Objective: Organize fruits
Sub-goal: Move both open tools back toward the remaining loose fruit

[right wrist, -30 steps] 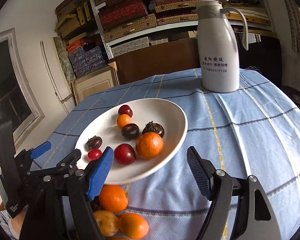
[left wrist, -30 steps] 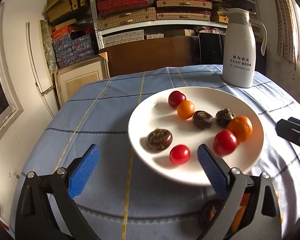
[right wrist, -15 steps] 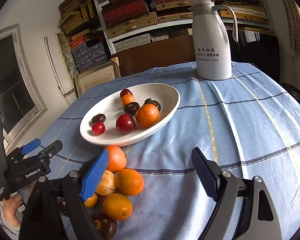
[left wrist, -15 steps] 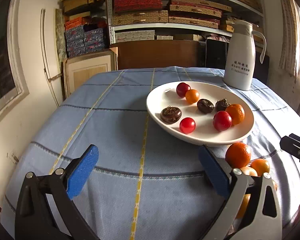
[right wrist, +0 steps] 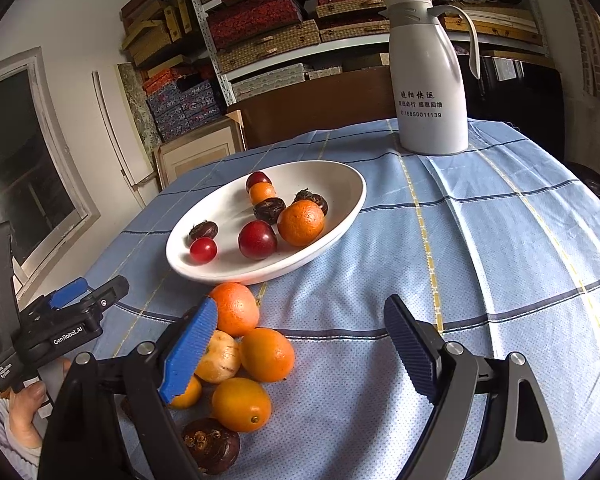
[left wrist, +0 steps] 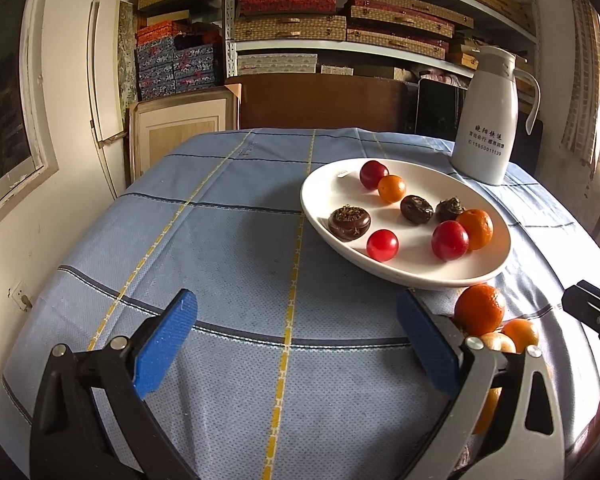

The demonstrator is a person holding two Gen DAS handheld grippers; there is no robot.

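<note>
— Fruits, where do they sit?
— Some lie in the white oval plate (right wrist: 340, 184), mid-frame in the right wrist view: a round orange (right wrist: 301, 222), a glossy dark red plum (right wrist: 257, 239), a small shiny cherry tomato (right wrist: 203, 249) and rough brown water chestnuts (right wrist: 269, 209). A loose pile (right wrist: 244, 356) of dimpled oranges, one pale yellowish fruit and another brown chestnut lies on the tabletop (right wrist: 480, 248) just below the plate's near rim, lower left of centre.
— What covers the tabletop?
— A blue woven cloth with yellow and dark stripes. A smooth white jug (right wrist: 430, 76) stands at the upper right.
— And the tools?
— The right tool (right wrist: 300, 344) has its ribbed blue pads wide apart, empty; its left pad overlaps the pile in the picture, though contact is unclear. The left tool (left wrist: 296, 344) is also spread wide over bare cloth, holding nothing.
</note>
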